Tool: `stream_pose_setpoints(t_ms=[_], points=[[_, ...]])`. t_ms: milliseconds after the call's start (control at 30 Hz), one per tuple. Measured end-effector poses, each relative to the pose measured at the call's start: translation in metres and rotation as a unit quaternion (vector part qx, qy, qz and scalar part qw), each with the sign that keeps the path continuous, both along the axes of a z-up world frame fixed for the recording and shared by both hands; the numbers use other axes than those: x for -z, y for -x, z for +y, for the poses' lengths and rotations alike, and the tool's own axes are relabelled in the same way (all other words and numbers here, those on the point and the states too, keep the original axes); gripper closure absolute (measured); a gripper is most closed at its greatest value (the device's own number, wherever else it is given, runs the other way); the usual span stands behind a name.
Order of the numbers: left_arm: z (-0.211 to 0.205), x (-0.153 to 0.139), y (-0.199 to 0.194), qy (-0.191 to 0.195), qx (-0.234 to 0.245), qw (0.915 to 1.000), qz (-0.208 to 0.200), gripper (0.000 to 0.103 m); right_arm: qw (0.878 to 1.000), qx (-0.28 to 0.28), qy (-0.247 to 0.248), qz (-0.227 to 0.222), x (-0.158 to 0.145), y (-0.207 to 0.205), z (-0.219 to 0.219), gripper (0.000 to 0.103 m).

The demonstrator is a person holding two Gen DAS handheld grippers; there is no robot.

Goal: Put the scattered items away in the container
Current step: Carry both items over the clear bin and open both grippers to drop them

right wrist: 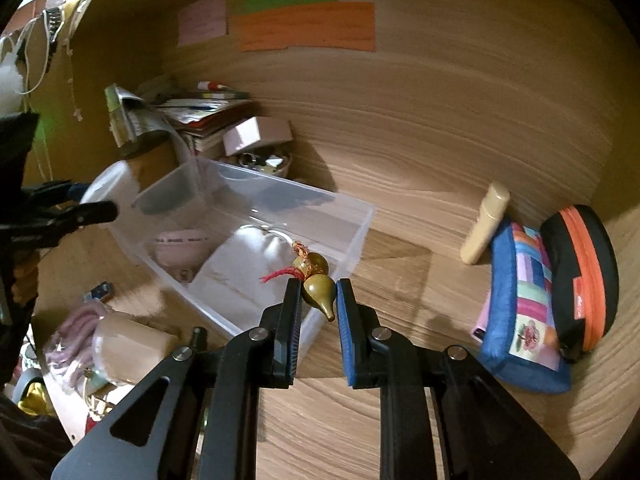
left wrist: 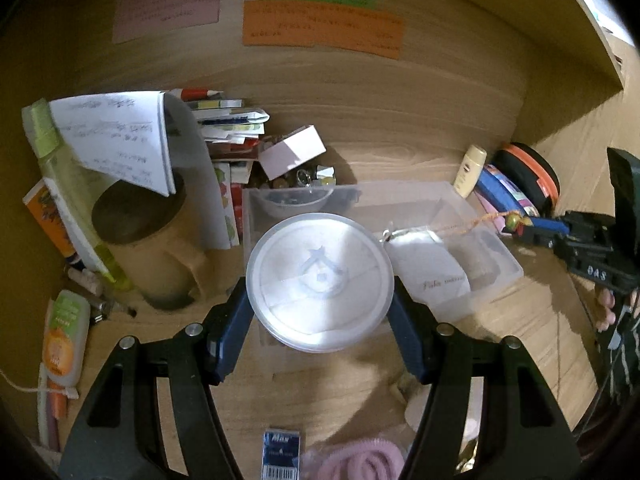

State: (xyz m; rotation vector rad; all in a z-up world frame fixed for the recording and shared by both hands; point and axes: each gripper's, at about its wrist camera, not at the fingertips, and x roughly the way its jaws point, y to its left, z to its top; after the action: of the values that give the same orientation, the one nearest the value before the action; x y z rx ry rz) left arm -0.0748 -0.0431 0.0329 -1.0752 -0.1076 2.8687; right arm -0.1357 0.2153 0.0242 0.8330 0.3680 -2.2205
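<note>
Desk (left wrist: pixel 360 128): wooden, cluttered
Left gripper (left wrist: pixel 320 300): clamps round tub (left wrist: pixel 320 280), bin (left wrist: pixel 500 260) just ahead
Right gripper (right wrist: pixel 318 300): pinches gourd charm (right wrist: pixel 318 288) over bin (right wrist: pixel 360 216)

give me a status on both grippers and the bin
Left gripper shut on round tub, over bin. Right gripper shut on gourd charm at bin edge. Nothing blocking.

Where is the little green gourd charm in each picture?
Left wrist view: the gourd charm is small, at the right, at the tip of the right claw, past the clear box.
Right wrist view: it is in the middle, pinched in the right claw, over the box's near corner.
Shared landmark: the orange note on the back wall.
</note>
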Motion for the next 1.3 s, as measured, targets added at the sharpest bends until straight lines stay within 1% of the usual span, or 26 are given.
stream_pose_setpoints(t_ms=[200,500,767,1067,1167,1300], points=[[0.001,-0.001,0.017,0.013,0.003,0.9999,-0.006,0.038,1.0,-0.015,-0.001,-0.018,0.01,0.002,-0.014,0.088],[0.002,0.013,0.046,0.004,0.017,0.9988,-0.046,0.038,0.999,-0.034,-0.005,-0.042,0.024,0.006,-0.031,0.088],[0.007,0.028,0.069,-0.008,0.029,0.9965,-0.078,0.038,0.998,-0.036,-0.009,-0.05,0.03,0.012,-0.042,0.088],[0.011,0.039,0.086,0.005,0.035,0.9949,-0.095,0.038,0.998,-0.039,-0.019,-0.051,0.037,0.012,-0.048,0.088],[0.014,0.042,0.089,0.022,0.033,0.9946,-0.096,0.039,0.998,-0.041,-0.02,-0.053,0.037,0.012,-0.05,0.088],[0.018,0.044,0.093,0.032,0.039,0.9939,-0.098,0.038,0.998,-0.036,-0.021,-0.054,0.036,0.013,-0.053,0.088]])
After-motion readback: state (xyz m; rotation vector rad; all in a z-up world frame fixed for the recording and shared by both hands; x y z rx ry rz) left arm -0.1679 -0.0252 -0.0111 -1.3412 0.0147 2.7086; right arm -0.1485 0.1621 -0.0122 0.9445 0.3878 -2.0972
